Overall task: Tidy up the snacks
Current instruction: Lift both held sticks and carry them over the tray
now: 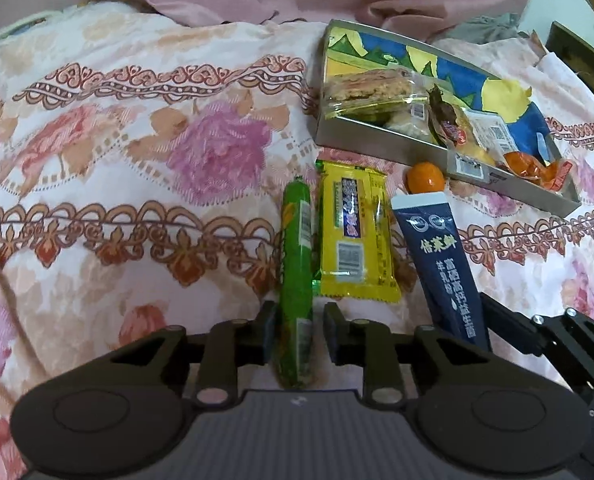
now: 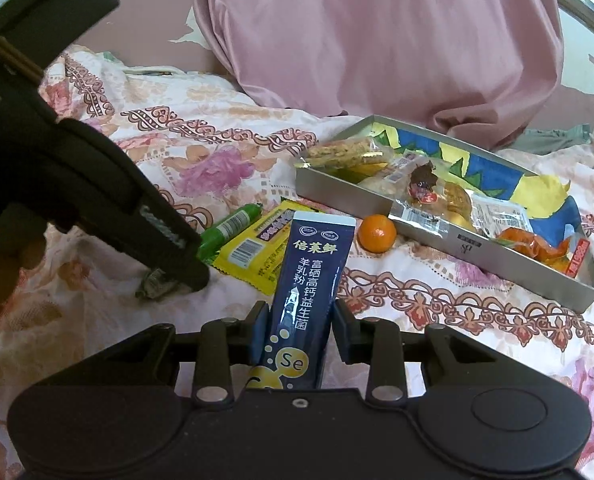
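Observation:
A green sausage stick (image 1: 297,264) lies on the flowered bedspread between the fingers of my left gripper (image 1: 299,330). The left pad touches it and a small gap shows at the right pad, so this gripper is open. A yellow snack packet (image 1: 353,236) lies just right of the stick. My right gripper (image 2: 299,332) is shut on a dark blue sachet (image 2: 309,276) with white and gold print, holding it tilted above the bed. A small orange fruit (image 2: 377,234) sits beyond it, beside a shallow grey box (image 2: 337,188) holding several wrapped snacks.
The box (image 1: 377,140) has a blue and yellow printed inside and lies at the right, with its long side toward me. A pink pillow (image 2: 377,40) stands behind it. The left gripper's body (image 2: 97,184) fills the left of the right wrist view. The bedspread (image 1: 137,160) stretches to the left.

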`<move>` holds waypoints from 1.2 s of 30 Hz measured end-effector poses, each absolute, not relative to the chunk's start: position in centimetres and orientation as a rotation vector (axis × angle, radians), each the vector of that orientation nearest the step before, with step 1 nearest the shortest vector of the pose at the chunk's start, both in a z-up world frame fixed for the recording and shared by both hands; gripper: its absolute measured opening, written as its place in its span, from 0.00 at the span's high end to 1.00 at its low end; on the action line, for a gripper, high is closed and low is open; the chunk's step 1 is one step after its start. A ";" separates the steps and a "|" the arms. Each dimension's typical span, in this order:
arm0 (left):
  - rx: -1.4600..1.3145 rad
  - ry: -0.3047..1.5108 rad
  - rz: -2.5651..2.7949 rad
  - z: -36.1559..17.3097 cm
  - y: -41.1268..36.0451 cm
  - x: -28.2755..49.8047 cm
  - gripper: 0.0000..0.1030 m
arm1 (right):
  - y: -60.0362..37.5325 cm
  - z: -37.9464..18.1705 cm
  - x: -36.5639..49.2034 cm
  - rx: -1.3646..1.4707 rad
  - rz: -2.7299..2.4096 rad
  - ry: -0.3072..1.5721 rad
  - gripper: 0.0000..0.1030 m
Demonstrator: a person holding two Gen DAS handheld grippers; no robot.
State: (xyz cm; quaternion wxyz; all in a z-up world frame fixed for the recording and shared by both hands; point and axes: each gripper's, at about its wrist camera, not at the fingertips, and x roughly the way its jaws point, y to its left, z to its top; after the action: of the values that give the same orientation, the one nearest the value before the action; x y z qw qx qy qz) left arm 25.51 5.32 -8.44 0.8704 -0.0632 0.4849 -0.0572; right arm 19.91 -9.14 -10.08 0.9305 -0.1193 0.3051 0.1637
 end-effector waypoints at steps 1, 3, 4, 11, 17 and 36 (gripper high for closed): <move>-0.141 1.013 -0.119 -8.5 5.4 25.6 0.72 | -9.2 -10.1 19.9 -0.243 0.335 0.625 0.65; -0.165 1.013 -0.117 -8.6 5.6 25.8 0.73 | -9.2 -10.1 20.0 -0.240 0.334 0.627 0.65; -0.171 1.016 -0.115 -8.6 5.7 25.8 0.76 | -9.2 -10.1 20.0 -0.241 0.335 0.626 0.65; -0.195 1.021 -0.120 -7.7 5.6 24.2 0.82 | -9.1 -9.8 19.7 -0.254 0.335 0.599 0.65; -0.366 1.032 -0.174 -6.9 6.7 22.7 0.83 | -9.4 -9.0 19.5 -0.247 0.325 0.568 0.65; -0.453 0.794 -0.220 -1.1 6.7 22.9 0.82 | -12.5 -4.3 19.1 -0.222 0.259 0.443 0.65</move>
State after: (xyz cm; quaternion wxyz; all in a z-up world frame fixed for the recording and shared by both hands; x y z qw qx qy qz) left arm 22.87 6.66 -1.09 0.8916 -0.2181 0.3824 -0.1060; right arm 19.13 -12.52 -4.27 0.9612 -0.1094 0.2185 0.1277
